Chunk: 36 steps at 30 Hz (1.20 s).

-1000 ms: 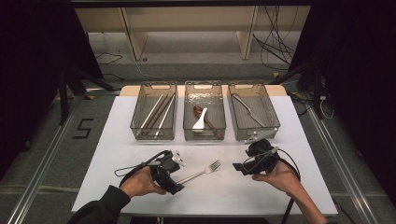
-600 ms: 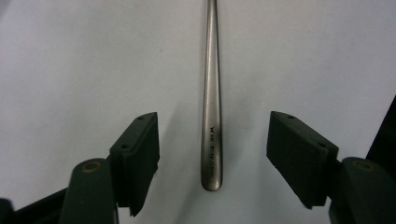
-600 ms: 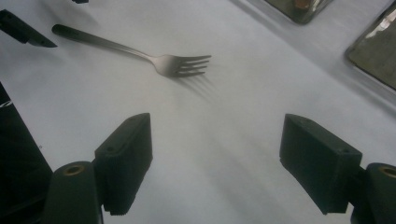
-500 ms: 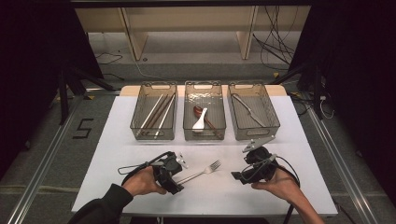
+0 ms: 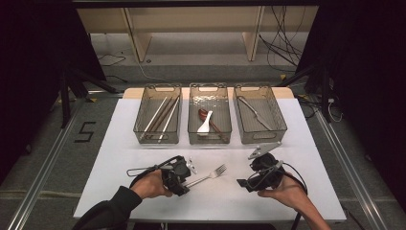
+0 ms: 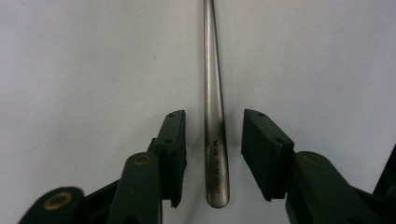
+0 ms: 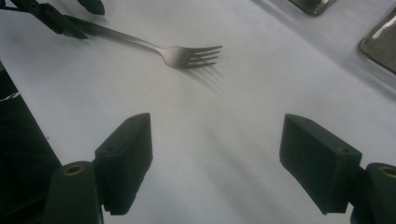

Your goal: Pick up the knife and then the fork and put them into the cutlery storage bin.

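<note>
Fork (image 6: pixel 215 140): handle straddled, ungripped, by closing left claw (image 6: pixel 212 149); right claw (image 7: pixel 229 163) spread; slippage risked if pinched off-centre.

The left gripper (image 6: pixel 212 154) closed its jaws in around the fork (image 5: pixel 207 176) handle over the last second; they had just been closing, and in the left gripper view the handle end lay between the 2 pads with a narrow gap on each side, neither pad touching it. The right gripper (image 5: pixel 245 184), which 1 second ago was held higher and nearer the trays, came down and back toward the tabletop's near edge, and its grey plate tipped up toward the right tray. In the high view the right hand (image 5: pixel 287 190) dropped with it.
</note>
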Each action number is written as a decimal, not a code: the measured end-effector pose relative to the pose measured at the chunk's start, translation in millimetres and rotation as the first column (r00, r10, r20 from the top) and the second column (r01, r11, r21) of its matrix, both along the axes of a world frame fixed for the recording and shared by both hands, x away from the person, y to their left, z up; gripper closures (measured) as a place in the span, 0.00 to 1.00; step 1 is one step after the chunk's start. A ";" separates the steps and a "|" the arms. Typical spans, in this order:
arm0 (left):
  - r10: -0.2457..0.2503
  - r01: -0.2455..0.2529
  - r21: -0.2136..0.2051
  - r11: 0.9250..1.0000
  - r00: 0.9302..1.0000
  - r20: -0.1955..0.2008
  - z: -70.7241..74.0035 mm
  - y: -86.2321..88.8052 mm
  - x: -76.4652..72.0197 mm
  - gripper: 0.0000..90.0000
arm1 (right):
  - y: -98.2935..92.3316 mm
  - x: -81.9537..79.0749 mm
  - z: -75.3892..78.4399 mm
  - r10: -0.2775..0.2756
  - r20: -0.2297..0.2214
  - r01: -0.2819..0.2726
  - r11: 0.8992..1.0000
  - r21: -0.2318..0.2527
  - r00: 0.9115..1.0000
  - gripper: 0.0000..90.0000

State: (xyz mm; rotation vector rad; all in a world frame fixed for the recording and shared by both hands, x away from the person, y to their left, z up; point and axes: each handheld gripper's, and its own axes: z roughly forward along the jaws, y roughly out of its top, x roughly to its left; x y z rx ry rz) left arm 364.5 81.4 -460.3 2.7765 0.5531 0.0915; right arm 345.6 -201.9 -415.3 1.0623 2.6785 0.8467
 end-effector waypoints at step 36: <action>-0.087 0.088 0.035 0.996 0.996 -0.027 1.9 -4.2 0.5 0.88 | 1.6 0.4 0.4 0.007 0.000 -0.007 1.000 0.001 1.000 0.30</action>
